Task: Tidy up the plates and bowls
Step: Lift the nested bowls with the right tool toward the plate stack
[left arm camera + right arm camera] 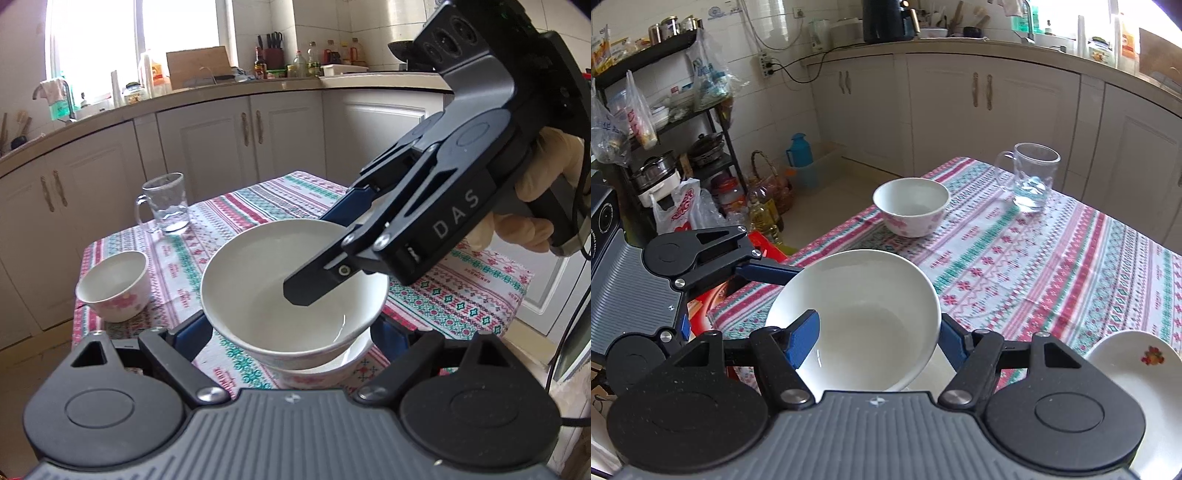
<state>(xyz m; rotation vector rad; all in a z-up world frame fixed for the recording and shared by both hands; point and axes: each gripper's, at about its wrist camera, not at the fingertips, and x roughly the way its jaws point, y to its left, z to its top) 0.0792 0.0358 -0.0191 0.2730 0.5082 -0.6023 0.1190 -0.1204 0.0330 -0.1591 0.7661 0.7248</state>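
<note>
A large white bowl [288,291] sits nested in a second flowered bowl [332,369] on the patterned tablecloth [258,210]. My right gripper [314,258] pinches the large bowl's rim, one finger inside and one outside; the bowl also shows in the right wrist view [864,314] between the fingers of that gripper [879,343]. My left gripper [291,339] is open, its blue fingers on either side of the stacked bowls, not touching as far as I can tell. A small white bowl with pink flowers [114,284] stands apart at the left [910,206].
A glass mug [166,205] stands at the table's far side [1032,181]. A white plate with a flower print [1137,376] lies at the table's near right. Cabinets and a cluttered counter run behind; a shelf rack, bags and bottles stand on the floor left of the table.
</note>
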